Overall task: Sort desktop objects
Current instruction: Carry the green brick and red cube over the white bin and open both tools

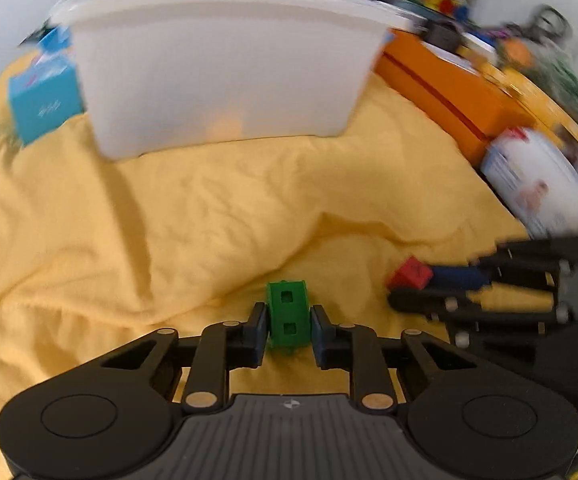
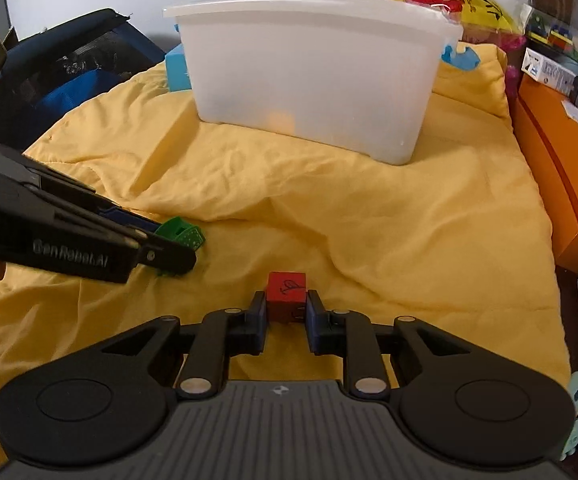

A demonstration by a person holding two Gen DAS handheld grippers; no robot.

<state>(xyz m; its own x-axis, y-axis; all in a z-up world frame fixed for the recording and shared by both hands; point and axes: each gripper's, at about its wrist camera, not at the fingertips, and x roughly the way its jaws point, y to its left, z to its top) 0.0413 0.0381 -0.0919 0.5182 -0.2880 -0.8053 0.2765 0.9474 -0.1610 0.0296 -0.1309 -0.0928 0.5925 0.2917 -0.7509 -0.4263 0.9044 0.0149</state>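
My left gripper is shut on a green block with square holes, low over the yellow cloth. My right gripper is shut on a red cube with black scribbles. In the left wrist view the right gripper comes in from the right with the red cube at its tips. In the right wrist view the left gripper comes in from the left, holding the green block. A white translucent bin stands behind on the cloth; it also shows in the left wrist view.
A light blue box stands left of the bin. An orange box and a printed pack line the right side. A dark blue bag lies at back left. Toys are piled behind the bin.
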